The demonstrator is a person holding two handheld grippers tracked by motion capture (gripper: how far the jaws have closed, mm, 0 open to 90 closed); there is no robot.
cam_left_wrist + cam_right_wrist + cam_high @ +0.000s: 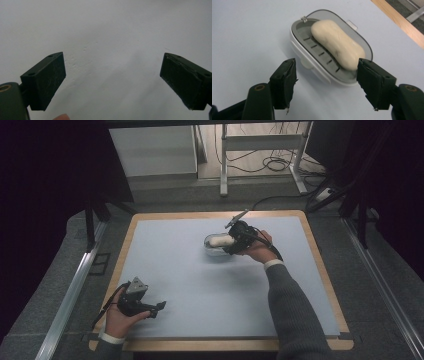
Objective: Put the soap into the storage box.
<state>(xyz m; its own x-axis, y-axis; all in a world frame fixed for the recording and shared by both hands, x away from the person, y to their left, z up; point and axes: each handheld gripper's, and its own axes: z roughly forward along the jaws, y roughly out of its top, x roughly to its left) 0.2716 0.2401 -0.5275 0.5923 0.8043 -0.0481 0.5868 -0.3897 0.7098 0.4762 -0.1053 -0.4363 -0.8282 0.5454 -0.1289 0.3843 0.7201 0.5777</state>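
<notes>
Right gripper (325, 82) sits over the near end of a soap dish (322, 72), jaws spread wide and holding nothing, one on either side of the dish's end. A cream soap bar (338, 47) lies in the dish on its slotted grey tray. From the high view the dish (214, 251) rests on the pale mat (180, 270), right of centre toward the far edge. Left gripper (159, 307) rests low at the near left of the mat, well apart from the dish, jaws wide open and empty. Step in hand looks like an approach to the dish or soap. Next move likely calls for lowering and closing squarely; the bar may be slippery.
</notes>
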